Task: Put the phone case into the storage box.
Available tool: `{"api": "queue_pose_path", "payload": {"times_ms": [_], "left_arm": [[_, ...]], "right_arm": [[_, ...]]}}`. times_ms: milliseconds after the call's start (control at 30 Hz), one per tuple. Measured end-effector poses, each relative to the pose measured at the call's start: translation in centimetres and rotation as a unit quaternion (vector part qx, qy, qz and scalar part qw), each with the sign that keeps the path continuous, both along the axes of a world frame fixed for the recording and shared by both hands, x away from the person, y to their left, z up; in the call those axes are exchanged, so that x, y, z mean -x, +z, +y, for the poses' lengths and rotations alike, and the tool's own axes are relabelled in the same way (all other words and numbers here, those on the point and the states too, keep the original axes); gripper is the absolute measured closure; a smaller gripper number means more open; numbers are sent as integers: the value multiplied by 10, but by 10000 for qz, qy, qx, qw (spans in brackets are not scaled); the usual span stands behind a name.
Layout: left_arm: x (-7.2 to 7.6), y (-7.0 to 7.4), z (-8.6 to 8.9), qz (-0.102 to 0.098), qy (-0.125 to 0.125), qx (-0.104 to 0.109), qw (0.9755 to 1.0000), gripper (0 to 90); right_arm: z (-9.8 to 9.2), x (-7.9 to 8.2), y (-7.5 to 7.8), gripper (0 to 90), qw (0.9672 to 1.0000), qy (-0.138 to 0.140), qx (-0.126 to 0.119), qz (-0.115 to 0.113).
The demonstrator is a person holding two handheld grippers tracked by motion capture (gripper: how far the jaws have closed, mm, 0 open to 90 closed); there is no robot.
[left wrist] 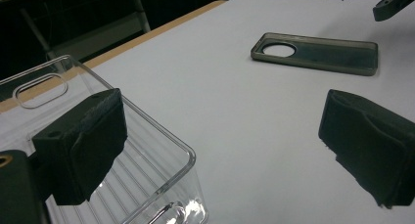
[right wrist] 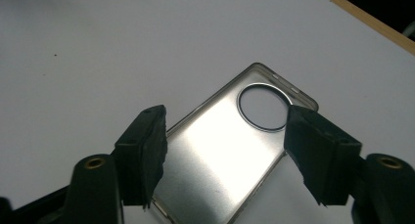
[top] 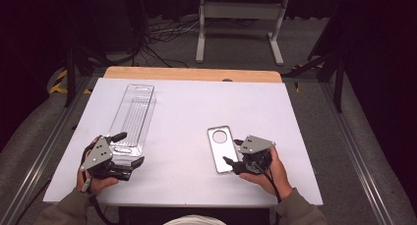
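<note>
1. The smoky translucent phone case with a round camera hole [top: 220, 149] lies flat on the white worktop [top: 187, 107], toward its near right corner.
2. The right gripper [top: 232, 162] hangs just over the case, jaws apart.
3. The left gripper [top: 132, 149], jaws apart, straddles the near wall of the long clear plastic tray [top: 132, 118] at the near left corner.

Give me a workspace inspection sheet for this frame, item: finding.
Surface: white sheet over a wooden table, flat.
Job's things: smoky translucent phone case with round camera hole, lying flat; clear ribbed plastic tray, empty.
Clutter: nothing seen.
Grippers: left gripper open, one jaw inside the tray's near end; right gripper open over the case, pads off it.
Cables: black cable trails from the right gripper; floor cables.
Surroundings: grey frame legs, dark curtains.
</note>
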State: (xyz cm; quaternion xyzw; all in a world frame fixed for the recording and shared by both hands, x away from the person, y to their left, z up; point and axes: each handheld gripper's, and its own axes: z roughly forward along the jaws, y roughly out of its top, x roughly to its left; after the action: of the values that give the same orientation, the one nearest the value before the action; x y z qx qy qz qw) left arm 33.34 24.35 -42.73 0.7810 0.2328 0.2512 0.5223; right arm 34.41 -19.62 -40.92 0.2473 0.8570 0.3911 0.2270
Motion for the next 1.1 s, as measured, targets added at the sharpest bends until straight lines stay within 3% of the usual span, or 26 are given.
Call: {"api": "queue_pose_path", "payload": {"times_ms": [133,733,900,1100], "left_arm": [[0,0,0,-5,8,-3,10000,46],[-1,0,-1,-6,2,-29,10000,45],[-1,-1,-1,-2,-3,-32,10000,46],[-1,0,-1,30,-6,-73,10000,46]], "right_arm": [[-2,-2,-1,184,9996,-240,35,-167],[-10,-23,12,131,9976,-611,-248,-187],[-12,-30,18,131,9970,-719,-166,-224],[-8,-46,24,180,9961,-857,167,-125]]}}
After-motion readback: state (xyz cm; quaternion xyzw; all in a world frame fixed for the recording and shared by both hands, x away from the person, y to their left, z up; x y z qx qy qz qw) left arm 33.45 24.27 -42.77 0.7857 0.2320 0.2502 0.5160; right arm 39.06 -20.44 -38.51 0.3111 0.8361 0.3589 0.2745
